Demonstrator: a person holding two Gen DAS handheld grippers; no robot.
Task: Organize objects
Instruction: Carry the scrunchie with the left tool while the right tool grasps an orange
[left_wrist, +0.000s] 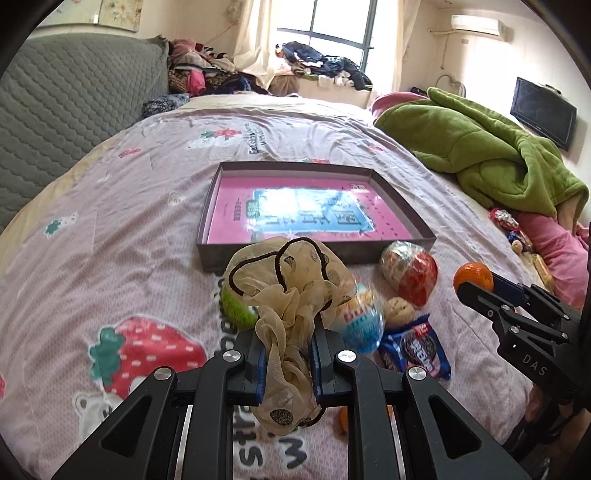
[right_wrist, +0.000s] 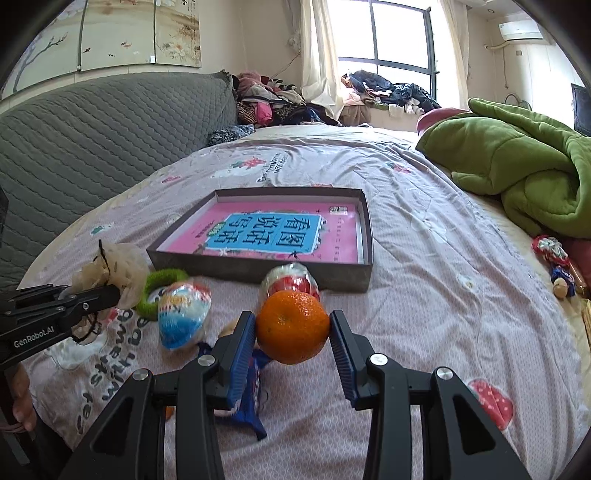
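1. Bedroom with a wide bed (left_wrist: 122, 229) under a lilac sheet printed with strawberries and bears; a grey quilted headboard (left_wrist: 70, 110) stands at far left, a bright window (left_wrist: 340, 33) at the far end, and a rumpled green blanket (left_wrist: 480, 147) lies at far right.
2. Middle of the bed: a shallow dark box lid (right_wrist: 258, 267) holding a pink booklet (right_wrist: 273, 232) with blue Chinese lettering.
3. Left gripper (left_wrist: 287, 365), seen from its own camera, points toward the box. Its blue-padded fingers are pinched on a beige gauze scrunchie (left_wrist: 284, 284) edged with black cord; the fabric bunches above and below the pads, lifted off the sheet.
4. Right gripper (right_wrist: 292, 332) reaches in from the right, near edge. Its fingers press both sides of an orange mandarin (right_wrist: 293, 325), held above the bedding just short of the box's near wall.
5. Loose things lie between the grippers and the box: a fuzzy green ring (right_wrist: 162, 288), a blue-and-white wrapped snack (right_wrist: 183, 315), a red-and-white wrapped ball (left_wrist: 410, 273) touching the box's near wall, and a blue cookie packet (left_wrist: 417, 349).
6. Piles of clothes (right_wrist: 273, 99) sit at the far side beneath the window.
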